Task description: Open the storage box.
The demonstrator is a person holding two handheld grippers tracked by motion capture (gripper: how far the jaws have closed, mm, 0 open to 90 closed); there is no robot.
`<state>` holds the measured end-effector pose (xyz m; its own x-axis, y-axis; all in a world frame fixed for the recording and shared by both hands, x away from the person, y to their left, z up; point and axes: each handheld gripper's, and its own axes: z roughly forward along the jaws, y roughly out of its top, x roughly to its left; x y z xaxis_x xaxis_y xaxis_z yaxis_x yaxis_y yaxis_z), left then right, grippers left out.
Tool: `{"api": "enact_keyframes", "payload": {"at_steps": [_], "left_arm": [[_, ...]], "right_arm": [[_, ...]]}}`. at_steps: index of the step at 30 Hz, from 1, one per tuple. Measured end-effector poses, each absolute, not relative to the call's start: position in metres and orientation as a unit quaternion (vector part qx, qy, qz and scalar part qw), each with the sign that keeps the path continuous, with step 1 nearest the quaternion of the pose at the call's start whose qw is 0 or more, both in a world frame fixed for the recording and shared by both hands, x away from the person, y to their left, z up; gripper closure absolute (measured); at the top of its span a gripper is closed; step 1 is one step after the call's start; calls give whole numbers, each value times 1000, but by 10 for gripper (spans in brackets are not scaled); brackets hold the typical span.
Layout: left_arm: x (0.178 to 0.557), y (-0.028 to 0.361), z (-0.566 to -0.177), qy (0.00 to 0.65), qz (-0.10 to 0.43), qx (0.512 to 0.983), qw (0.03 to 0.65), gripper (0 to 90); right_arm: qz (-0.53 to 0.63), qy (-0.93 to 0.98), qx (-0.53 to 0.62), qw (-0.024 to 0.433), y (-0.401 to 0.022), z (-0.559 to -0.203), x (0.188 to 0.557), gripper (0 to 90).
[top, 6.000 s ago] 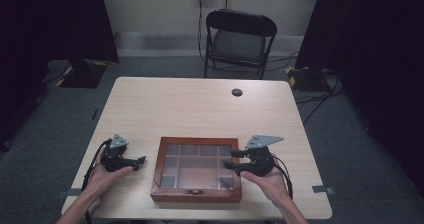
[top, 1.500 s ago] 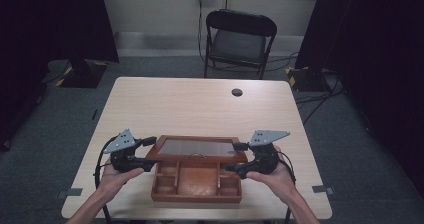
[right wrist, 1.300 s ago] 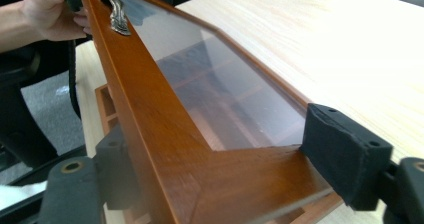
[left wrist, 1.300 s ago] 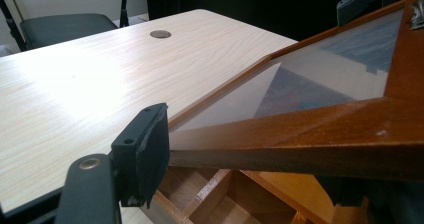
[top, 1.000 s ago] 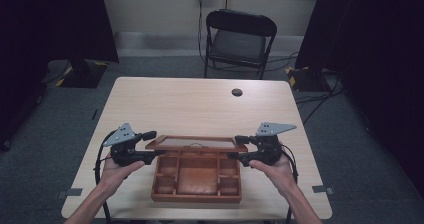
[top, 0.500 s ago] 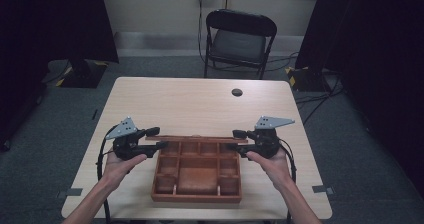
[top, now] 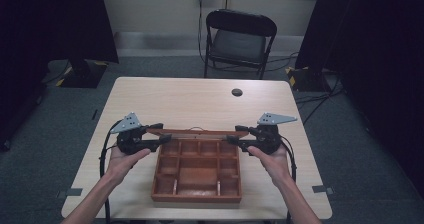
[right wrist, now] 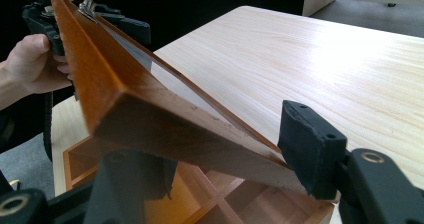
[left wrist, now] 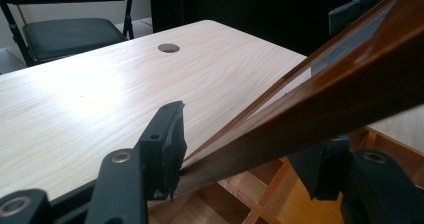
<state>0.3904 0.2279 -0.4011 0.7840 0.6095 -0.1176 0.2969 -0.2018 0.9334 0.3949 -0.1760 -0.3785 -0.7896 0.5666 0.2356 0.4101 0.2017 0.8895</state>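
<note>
High view: pale wood bench [top: 200, 96] w/ a round dark hole [top: 237, 92] near its far edge; black folding chair [top: 237, 41] on the floor beyond it. On the near half of the bench sits an open wooden box [top: 196, 171], divided into small compartments along the far rows and sides plus one bigger one at near centre. Its glass-panelled lid [top: 192, 132] is swung up on the far side, seen nearly edge-on, standing abt upright over the box's back edge. Left gripper [top: 156, 134] sits at the lid's left end, right gripper [top: 235, 136] at the right end, each held in a hand coming from the bottom edge. Left gripper view: jaws apart, one either side of the lid's wood frame [left wrist: 320, 109]; left pad touches the frame, the other stands just off it. Right gripper view: same arrangement, jaws apart astride the frame [right wrist: 165, 129], far pad touching or nrly so, can't tell which.
</note>
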Motion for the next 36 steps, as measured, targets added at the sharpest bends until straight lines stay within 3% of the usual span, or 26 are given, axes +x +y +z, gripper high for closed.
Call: {"api": "enact_keyframes", "payload": {"at_steps": [12,20,36], "left_arm": [[397,228,-405,304,141,761,556,436],[401,227,-407,309,141,759,555,440],[413,228,-408,315,140,763,547,471]], "right_arm": [[545,771,321,72,-174,-383,403,427],[537,770,336,79,-174,-388,409,363],[538,767,340,84,-173,-395,420,437]]}}
